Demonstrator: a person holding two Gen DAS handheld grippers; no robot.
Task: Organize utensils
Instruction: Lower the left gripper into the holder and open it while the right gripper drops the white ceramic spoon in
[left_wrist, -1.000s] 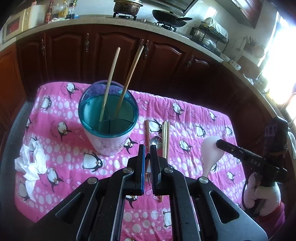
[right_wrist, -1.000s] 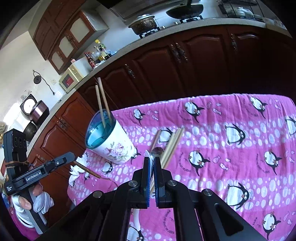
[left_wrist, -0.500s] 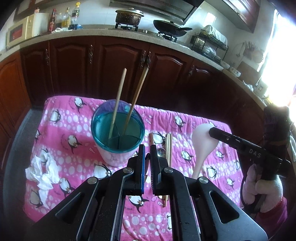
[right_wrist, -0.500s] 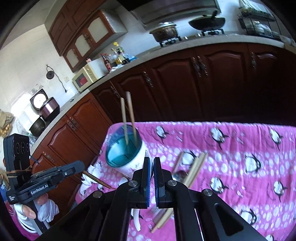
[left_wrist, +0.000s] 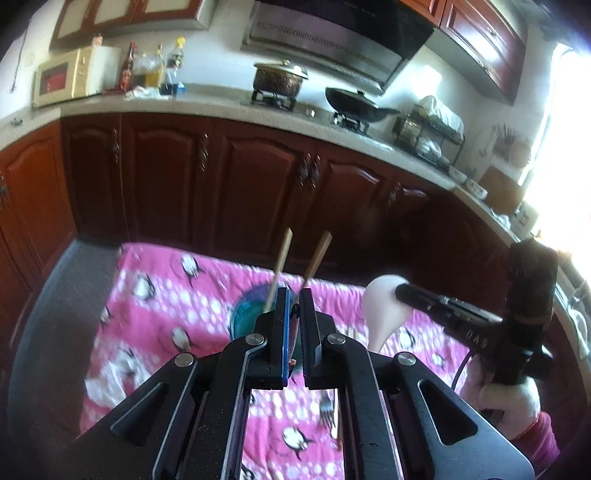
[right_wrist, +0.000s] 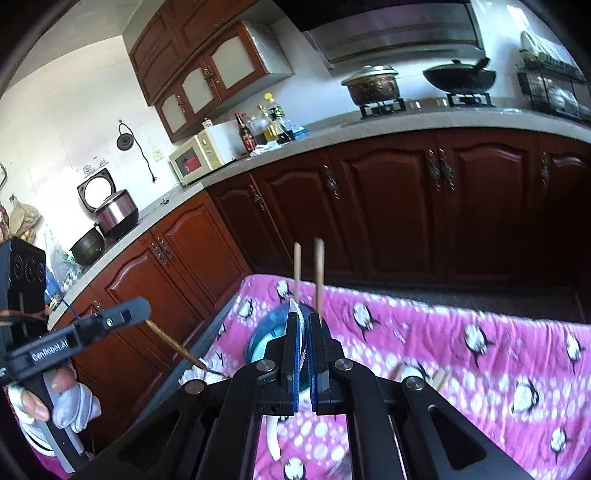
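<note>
Your worktop, covered by a pink cloth printed with penguins and white dots (left_wrist: 173, 288), fills the lower half of both views, with dark red-brown wooden cabinet doors (right_wrist: 388, 206) across the middle of each frame. Near the centre of the cloth stands the round utensil holder with a teal inside and blue rim (right_wrist: 264, 341), partly hidden behind your fingers; two pale wooden chopsticks (left_wrist: 282, 253) lean up out of it.

In the left wrist view, your right gripper (left_wrist: 400, 290) enters from the right edge, its fingers closed on a cream-white plastic rice spoon (left_wrist: 382, 314) with the bowl uppermost. In the right wrist view, your left gripper (right_wrist: 146, 306) sits at the left edge, its fingers clamped on a thin brown chopstick (right_wrist: 177, 345) that slants down to the right. A crumpled white tissue (left_wrist: 105, 384) lies at the cloth's lower left, and a metal fork (left_wrist: 327, 410) shows between the arms at the bottom.
</note>
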